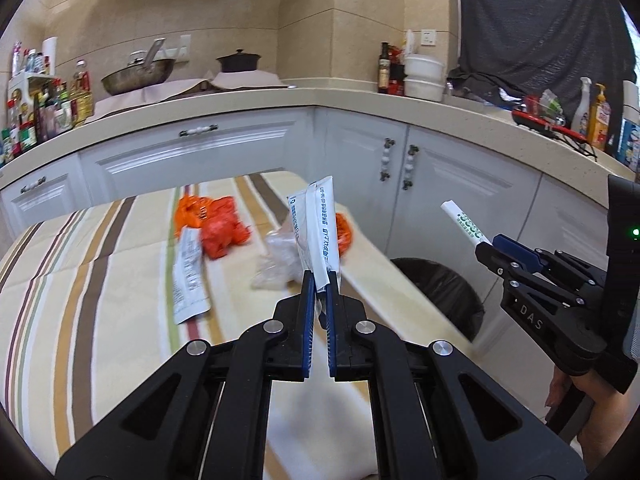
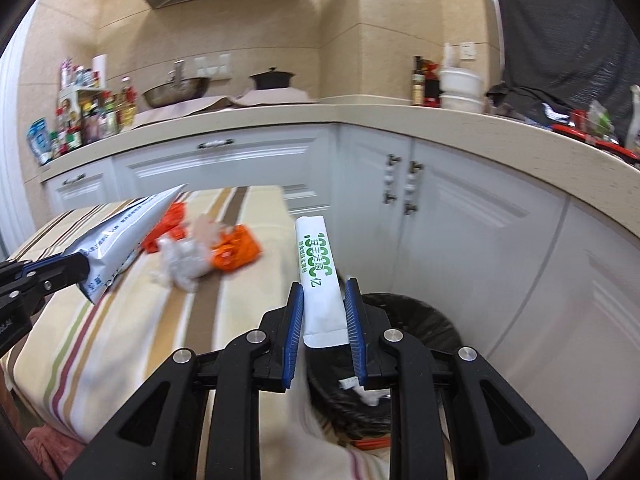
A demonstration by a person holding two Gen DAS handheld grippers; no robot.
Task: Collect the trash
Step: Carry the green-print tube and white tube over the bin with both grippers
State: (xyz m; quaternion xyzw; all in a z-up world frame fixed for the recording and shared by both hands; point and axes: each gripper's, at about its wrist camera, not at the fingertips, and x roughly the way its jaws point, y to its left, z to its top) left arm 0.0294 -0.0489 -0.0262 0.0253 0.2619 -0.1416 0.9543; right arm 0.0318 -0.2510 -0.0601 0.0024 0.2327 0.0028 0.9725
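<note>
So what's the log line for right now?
left claw: holds blue packet | right claw: holds green sachet | bin: below

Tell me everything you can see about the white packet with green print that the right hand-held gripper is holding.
The white packet is a long, narrow sachet, apparently of paper or foil, with green characters printed along it. It looks flat and sealed, though that is hard to confirm. The right hand-held gripper pinches its lower half between blue pads, with the top pointing up and away. It hangs clear of the striped table, above the black-lined bin.
</note>
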